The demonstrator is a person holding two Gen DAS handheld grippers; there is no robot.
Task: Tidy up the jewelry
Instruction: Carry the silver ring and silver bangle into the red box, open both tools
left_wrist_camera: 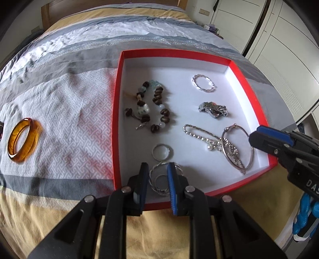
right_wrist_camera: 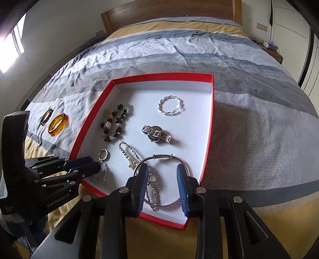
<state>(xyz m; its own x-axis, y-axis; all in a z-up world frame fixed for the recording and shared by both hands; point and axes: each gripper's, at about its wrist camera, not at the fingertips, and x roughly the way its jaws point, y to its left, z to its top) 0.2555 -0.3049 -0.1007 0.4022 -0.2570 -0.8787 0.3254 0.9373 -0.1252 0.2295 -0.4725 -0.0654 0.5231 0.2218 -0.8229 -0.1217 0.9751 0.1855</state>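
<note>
Left tongs (left_wrist_camera: 158, 169) parted over twisted silver rings (left_wrist_camera: 160, 182) at the red box (left_wrist_camera: 117, 111) near edge – not gripping. Right tongs (right_wrist_camera: 162, 171) parted too, straddling thin silver bangle (right_wrist_camera: 169, 157) in near right corner. Amber bangle (left_wrist_camera: 23, 140) lying on the bed (left_wrist_camera: 65, 123), left of box.

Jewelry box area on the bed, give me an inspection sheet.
Surface: striped bedspread.
Job's things: red box holds beaded bracelet, twisted bangle, watch, chain, thin bangle, ring, silver rings; amber bangle and darker bangle lie outside.
Clutter: nothing seen.
Grippers: left claw open around silver rings; right claw open over thin bangle.
Cables: nothing seen.
Surroundings: headboard, wardrobe.
</note>
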